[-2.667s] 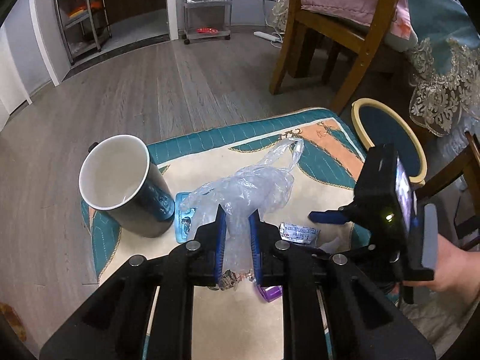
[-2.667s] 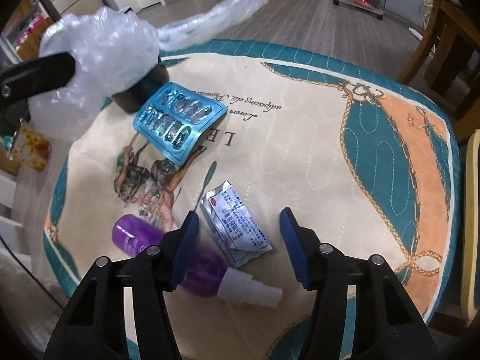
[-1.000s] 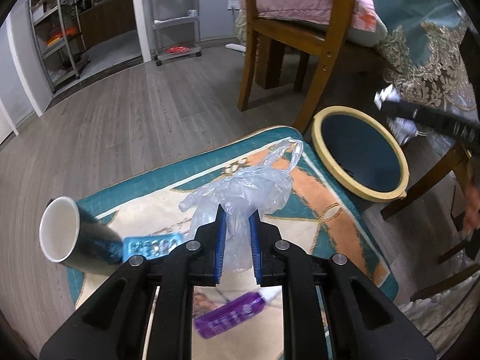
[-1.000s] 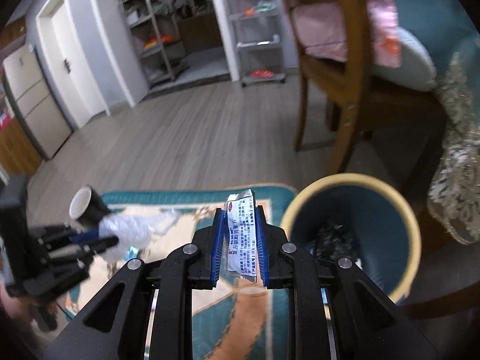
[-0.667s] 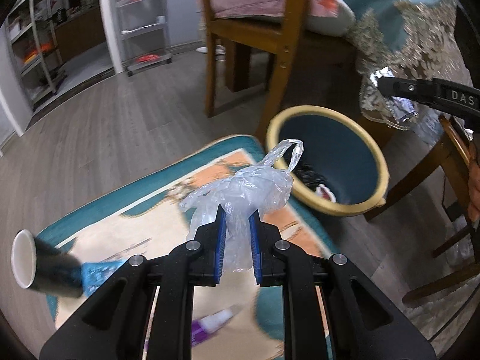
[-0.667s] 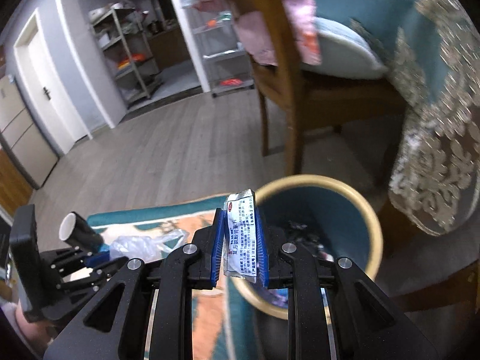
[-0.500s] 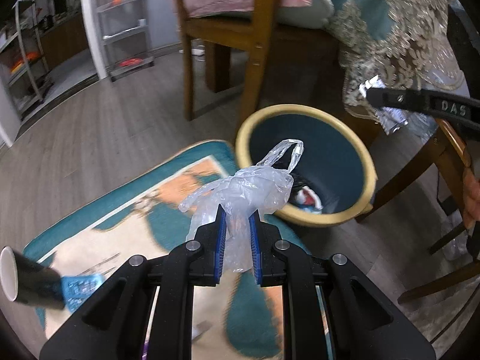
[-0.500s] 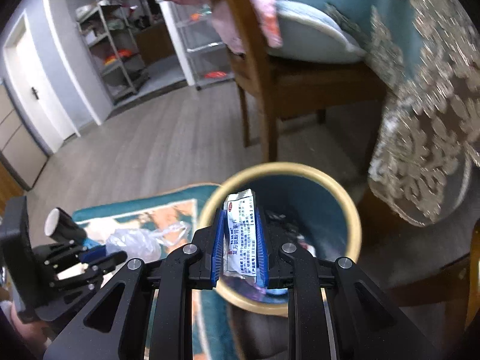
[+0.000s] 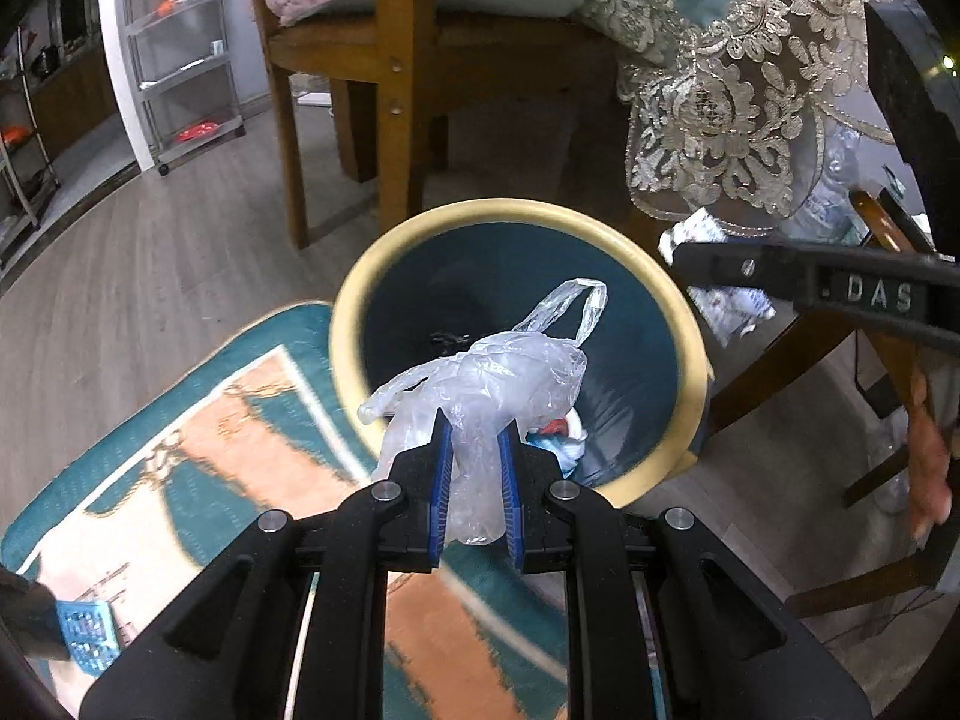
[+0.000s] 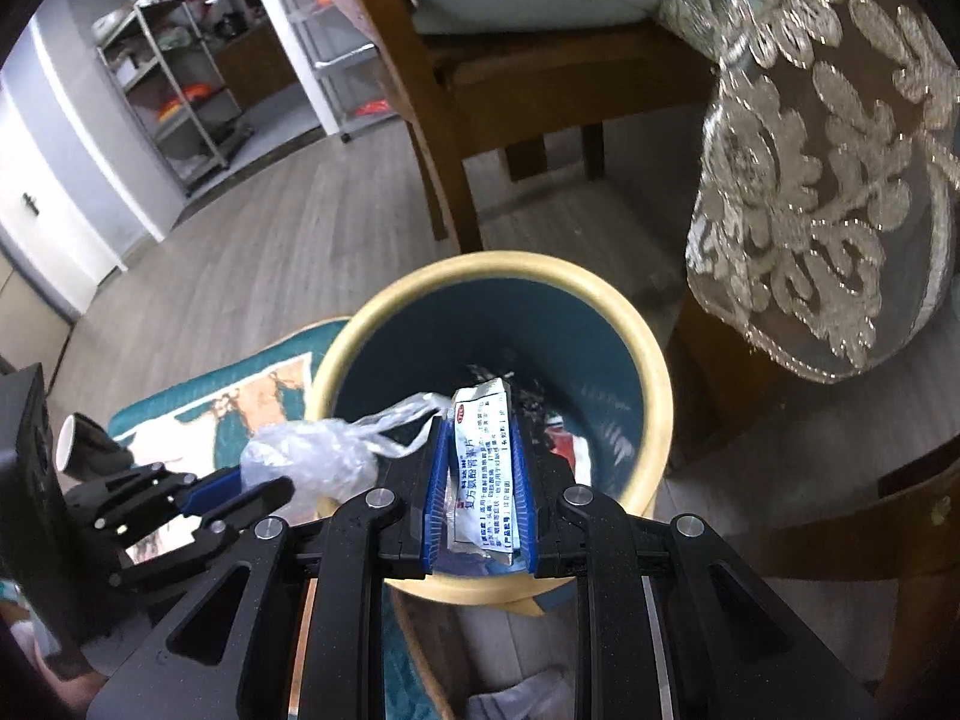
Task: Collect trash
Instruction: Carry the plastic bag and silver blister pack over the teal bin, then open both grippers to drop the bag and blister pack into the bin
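My left gripper (image 9: 474, 438) is shut on a crumpled clear plastic bag (image 9: 492, 378) and holds it over the near rim of the round blue bin with a cream rim (image 9: 420, 234). My right gripper (image 10: 480, 438) is shut on a silver medicine sachet (image 10: 483, 468) and holds it above the same bin (image 10: 654, 360). The bag also shows in the right wrist view (image 10: 312, 450), left of the sachet. The bin holds dark trash and some coloured scraps. The right gripper also shows in the left wrist view (image 9: 690, 258), at the bin's right rim.
The bin stands at the edge of a teal and orange mat (image 9: 240, 432). A blue blister pack (image 9: 84, 630) and a dark mug (image 10: 84, 444) lie on the mat. A wooden chair (image 9: 396, 90) and a lace tablecloth (image 9: 732, 120) are behind the bin.
Both grippers have moved from the mat toward the bin and now hold the bag and the sachet over it. Each stays shut on its item.
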`<act>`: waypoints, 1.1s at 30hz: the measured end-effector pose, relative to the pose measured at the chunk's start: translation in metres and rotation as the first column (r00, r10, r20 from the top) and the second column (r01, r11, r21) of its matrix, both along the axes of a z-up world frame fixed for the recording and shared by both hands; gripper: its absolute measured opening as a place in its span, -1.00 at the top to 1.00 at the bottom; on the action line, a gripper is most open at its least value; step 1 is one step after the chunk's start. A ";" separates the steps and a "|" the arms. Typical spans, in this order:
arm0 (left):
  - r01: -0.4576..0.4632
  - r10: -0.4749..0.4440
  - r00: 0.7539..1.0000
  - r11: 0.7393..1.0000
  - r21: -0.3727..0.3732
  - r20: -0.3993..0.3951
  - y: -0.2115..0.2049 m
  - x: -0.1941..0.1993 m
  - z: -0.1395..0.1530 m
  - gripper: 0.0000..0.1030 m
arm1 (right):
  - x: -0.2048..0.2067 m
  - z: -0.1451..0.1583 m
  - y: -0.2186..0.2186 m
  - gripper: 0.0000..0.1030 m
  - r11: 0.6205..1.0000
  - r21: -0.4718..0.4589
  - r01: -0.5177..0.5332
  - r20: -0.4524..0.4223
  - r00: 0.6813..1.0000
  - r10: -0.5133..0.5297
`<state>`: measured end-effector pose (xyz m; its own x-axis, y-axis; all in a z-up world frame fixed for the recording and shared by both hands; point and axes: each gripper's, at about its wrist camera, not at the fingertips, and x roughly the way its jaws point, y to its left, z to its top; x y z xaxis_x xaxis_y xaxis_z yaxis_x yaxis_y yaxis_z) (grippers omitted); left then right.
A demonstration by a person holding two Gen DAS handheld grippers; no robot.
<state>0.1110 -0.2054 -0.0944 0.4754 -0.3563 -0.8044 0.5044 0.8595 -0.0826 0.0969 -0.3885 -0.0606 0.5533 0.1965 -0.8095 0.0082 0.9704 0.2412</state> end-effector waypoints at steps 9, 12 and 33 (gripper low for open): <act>0.021 -0.021 0.999 1.000 0.001 0.047 -0.023 0.006 -0.002 0.72 | 0.001 -0.013 -0.010 0.58 1.000 -0.001 0.023 -0.019 1.000 -0.023; 0.013 -0.012 0.998 1.000 -0.014 0.065 -0.023 0.008 0.001 0.72 | 0.000 -0.015 -0.015 0.58 0.999 0.001 0.036 -0.013 0.999 -0.036; -0.060 0.063 0.992 0.998 -0.034 0.110 0.015 0.009 0.017 -0.21 | 0.007 -0.005 -0.006 0.25 0.998 0.040 0.058 0.048 0.997 -0.060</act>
<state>0.1204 -0.1905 -0.0770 0.5833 -0.3470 -0.7344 0.4580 0.8872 -0.0554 0.1042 -0.3946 -0.0660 0.6037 0.1928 -0.7736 0.0525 0.9586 0.2799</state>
